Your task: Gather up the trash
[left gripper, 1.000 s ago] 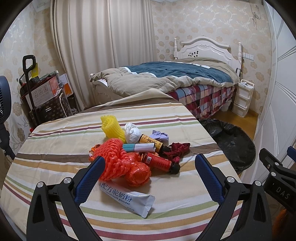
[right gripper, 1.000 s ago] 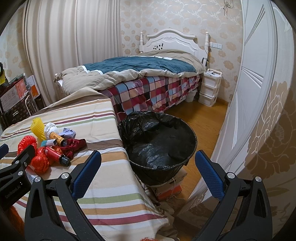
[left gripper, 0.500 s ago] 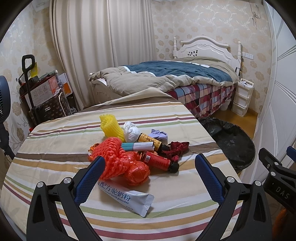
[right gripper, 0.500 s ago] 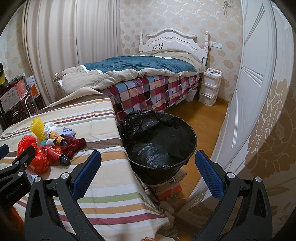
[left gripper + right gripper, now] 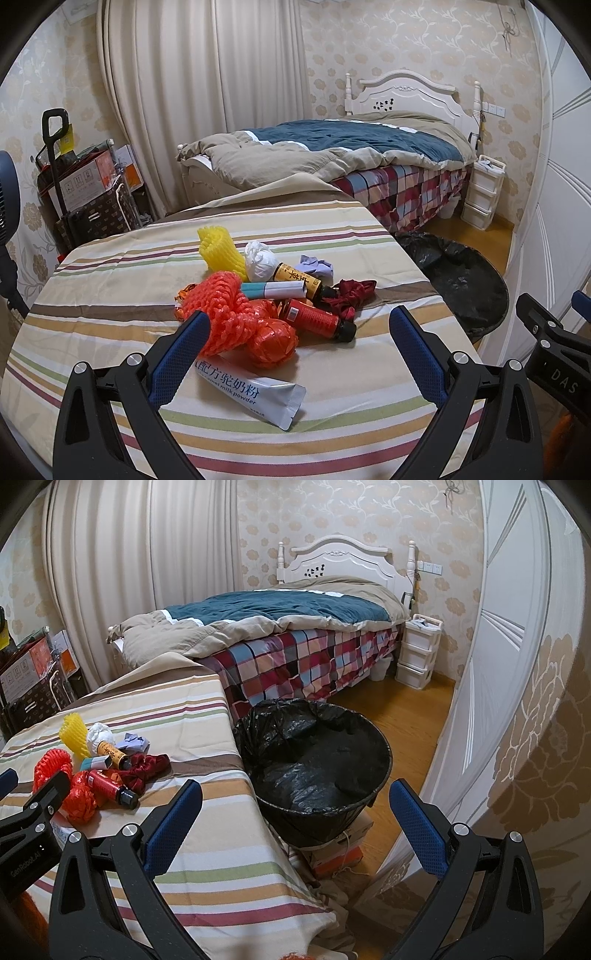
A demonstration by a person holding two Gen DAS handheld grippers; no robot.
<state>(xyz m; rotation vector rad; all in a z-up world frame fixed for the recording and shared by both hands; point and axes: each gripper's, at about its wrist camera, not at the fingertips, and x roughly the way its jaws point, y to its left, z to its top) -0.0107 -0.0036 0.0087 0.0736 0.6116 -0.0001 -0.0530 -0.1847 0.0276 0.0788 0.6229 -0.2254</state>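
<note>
A heap of trash lies on the striped table (image 5: 110,280): orange foam net (image 5: 221,310), red foil ball (image 5: 271,341), red bottle (image 5: 317,321), yellow foam net (image 5: 218,251), white paper wad (image 5: 260,260), yellow-labelled bottle (image 5: 299,280), dark red cloth (image 5: 351,293) and a silver milk powder sachet (image 5: 251,393). My left gripper (image 5: 299,347) hangs open just before the heap, nothing between its fingers. My right gripper (image 5: 291,821) is open and empty, above the table's right edge by the black-lined bin (image 5: 314,764). The heap (image 5: 99,771) sits to its left.
The bin (image 5: 461,280) stands on boxes on the wooden floor right of the table. A bed (image 5: 351,158) lies beyond, a white drawer unit (image 5: 421,650) by its head. Curtains, stacked boxes (image 5: 85,192) and a fan (image 5: 7,199) stand at the left.
The left wrist view has shifted slightly; the heap sits a touch further left and higher. The right wrist view looks the same. Both grippers stay open.
</note>
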